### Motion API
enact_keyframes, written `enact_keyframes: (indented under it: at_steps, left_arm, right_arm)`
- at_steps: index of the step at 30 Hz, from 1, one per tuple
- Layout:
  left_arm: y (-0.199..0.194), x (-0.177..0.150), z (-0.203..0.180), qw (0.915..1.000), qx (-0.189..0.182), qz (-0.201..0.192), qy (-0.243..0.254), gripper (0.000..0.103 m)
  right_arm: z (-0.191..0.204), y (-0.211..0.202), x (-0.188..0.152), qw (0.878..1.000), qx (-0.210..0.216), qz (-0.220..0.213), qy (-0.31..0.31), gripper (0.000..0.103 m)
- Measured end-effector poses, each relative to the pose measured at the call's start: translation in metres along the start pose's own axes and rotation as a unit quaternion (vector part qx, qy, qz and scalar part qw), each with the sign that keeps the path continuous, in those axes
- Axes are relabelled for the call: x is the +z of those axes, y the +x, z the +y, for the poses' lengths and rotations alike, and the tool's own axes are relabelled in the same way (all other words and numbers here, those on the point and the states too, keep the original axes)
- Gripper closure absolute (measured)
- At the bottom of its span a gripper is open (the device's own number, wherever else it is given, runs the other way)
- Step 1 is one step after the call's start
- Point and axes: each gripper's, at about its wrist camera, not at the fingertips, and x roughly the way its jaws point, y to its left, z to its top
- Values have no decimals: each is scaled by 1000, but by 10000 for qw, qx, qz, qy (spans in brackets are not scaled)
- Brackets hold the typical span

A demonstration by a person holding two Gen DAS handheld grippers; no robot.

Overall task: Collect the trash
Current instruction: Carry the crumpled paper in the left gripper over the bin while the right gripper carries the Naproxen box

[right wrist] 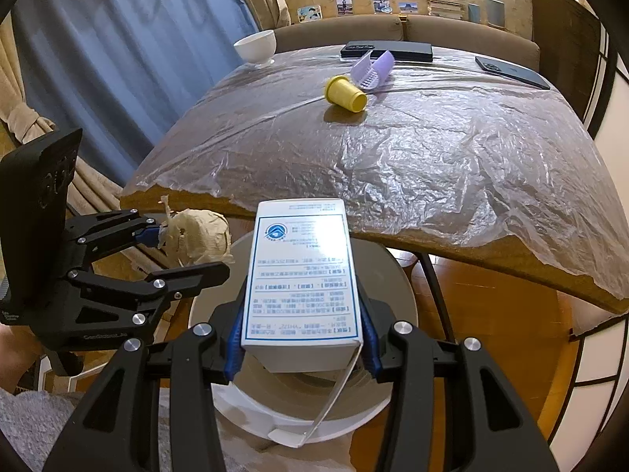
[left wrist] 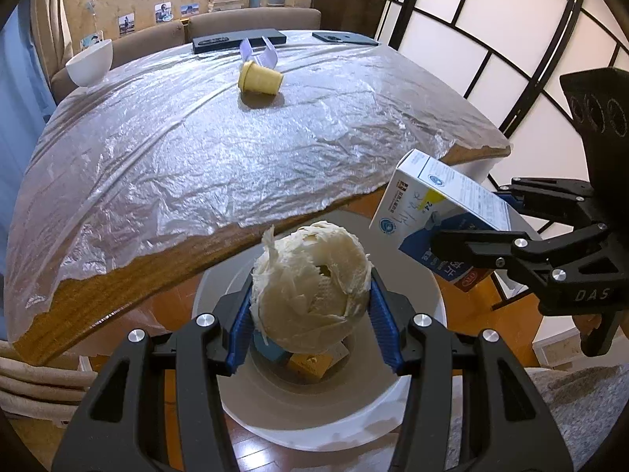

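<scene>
My left gripper [left wrist: 310, 314] is shut on a crumpled beige paper ball [left wrist: 310, 287] and holds it over the open white trash bin [left wrist: 314, 421], which has some items inside. My right gripper [right wrist: 300, 338] is shut on a white and blue carton box [right wrist: 300, 275] and holds it over the same bin [right wrist: 393, 377]. The box also shows in the left wrist view [left wrist: 436, 212], and the paper ball in the right wrist view [right wrist: 196, 238]. On the table lie a tipped yellow cup [left wrist: 259, 78] and a clear purple plastic piece [left wrist: 259, 52].
The wooden table [left wrist: 129, 287] is covered by a thin plastic sheet [left wrist: 220, 145]. At its far side are a white bowl [left wrist: 89, 62], a black flat device [left wrist: 238, 40] and a dark phone [left wrist: 346, 38]. A sofa stands behind, a paper screen at right.
</scene>
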Motion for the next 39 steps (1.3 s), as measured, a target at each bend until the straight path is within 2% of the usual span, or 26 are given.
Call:
enact_keyframes:
  at_steps: [18, 39]
  left_arm:
    - [37, -24, 3, 9989, 162, 446, -19, 50]
    - [85, -54, 7, 9953, 303, 924, -24, 50]
  right_arm:
    - [-9, 48, -18, 9983, -13, 588, 17, 58]
    - [-11, 94, -33, 9953, -70, 962, 73, 58]
